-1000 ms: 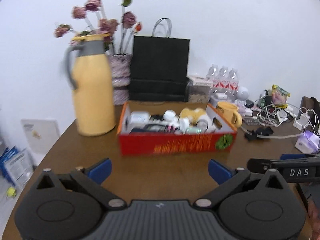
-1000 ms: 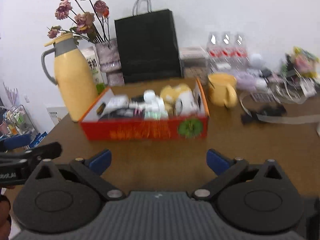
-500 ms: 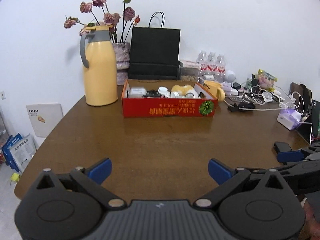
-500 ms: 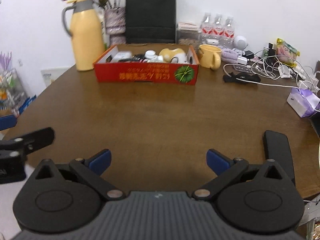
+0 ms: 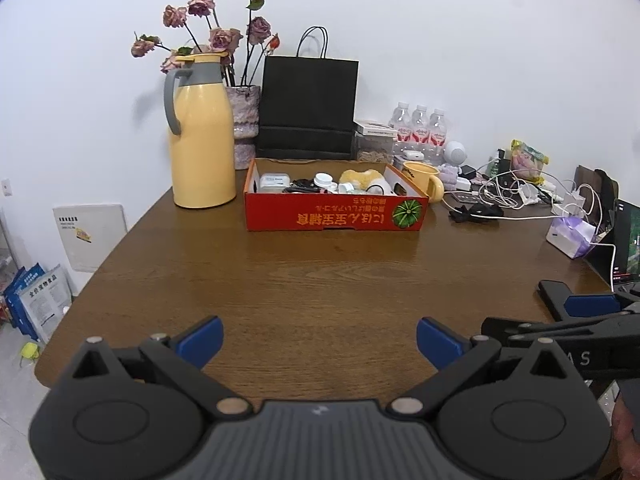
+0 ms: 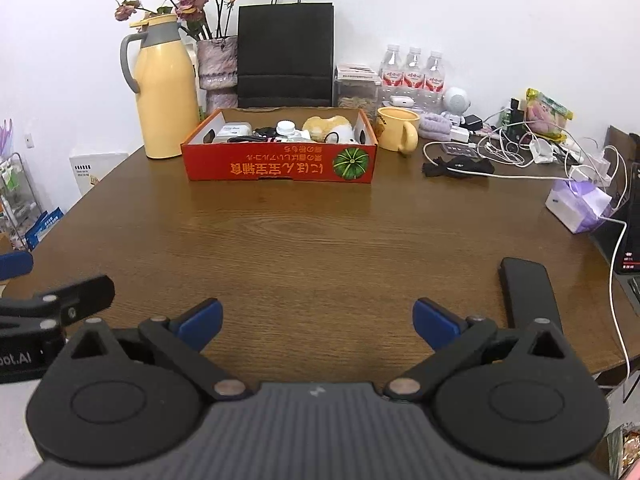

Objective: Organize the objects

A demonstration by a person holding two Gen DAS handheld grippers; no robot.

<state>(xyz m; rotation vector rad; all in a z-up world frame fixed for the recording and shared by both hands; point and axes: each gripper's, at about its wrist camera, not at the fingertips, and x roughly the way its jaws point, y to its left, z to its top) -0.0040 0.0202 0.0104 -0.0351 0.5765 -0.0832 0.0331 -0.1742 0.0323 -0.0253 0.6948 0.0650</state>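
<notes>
A red cardboard box (image 5: 336,210) (image 6: 280,164) stands at the far side of the brown table. It holds several small items: a white case, white bottles, black cables and a yellow plush. My left gripper (image 5: 319,339) is open and empty over the near table edge. My right gripper (image 6: 316,322) is open and empty, also at the near edge. Each gripper shows at the side of the other's view. A flat black object (image 6: 527,294) lies on the table just right of the right gripper.
A yellow thermos jug (image 5: 200,136), a vase of dried roses (image 5: 244,120) and a black paper bag (image 5: 308,108) stand behind the box. A yellow mug (image 6: 398,133), water bottles, tangled cables (image 6: 516,148), a tissue pack (image 6: 580,204) and a laptop fill the right side.
Both grippers have pulled back from close to the red box to the near table edge. Both stay open and empty.
</notes>
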